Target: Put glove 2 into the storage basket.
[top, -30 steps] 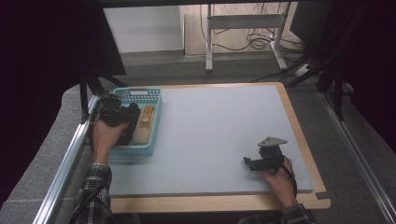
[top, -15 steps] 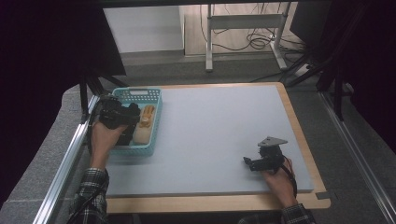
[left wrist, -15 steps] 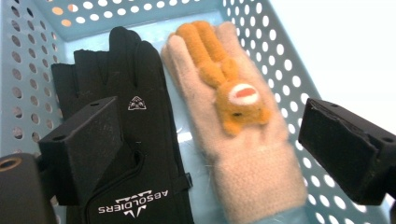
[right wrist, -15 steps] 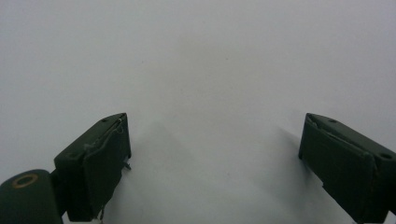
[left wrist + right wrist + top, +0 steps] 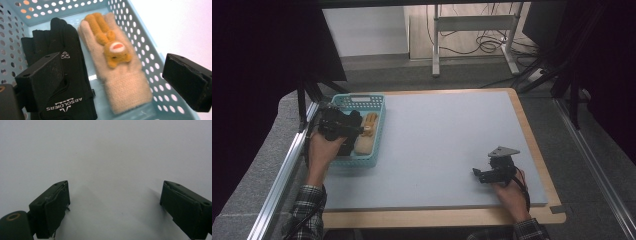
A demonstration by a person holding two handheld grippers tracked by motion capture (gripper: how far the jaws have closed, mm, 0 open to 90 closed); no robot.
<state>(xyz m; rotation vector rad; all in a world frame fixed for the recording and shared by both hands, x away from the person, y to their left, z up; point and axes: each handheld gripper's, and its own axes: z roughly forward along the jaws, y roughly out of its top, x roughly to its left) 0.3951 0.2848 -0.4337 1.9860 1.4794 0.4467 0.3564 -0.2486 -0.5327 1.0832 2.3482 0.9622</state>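
Lifted slightly, left tongs (image 5: 110,82) just opened wide over beige glove (image 5: 117,65) in basket (image 5: 150,50), gripping nothing; right tongs (image 5: 115,207) open, empty.

Left gripper (image 5: 354,131): my jaws have just been opening; they stand wide, nothing pressed between them.
Left hand (image 5: 323,150): gripping from behind, forearm angled in from below.
Right gripper (image 5: 479,175): jaws spread, empty, pointing leftward.
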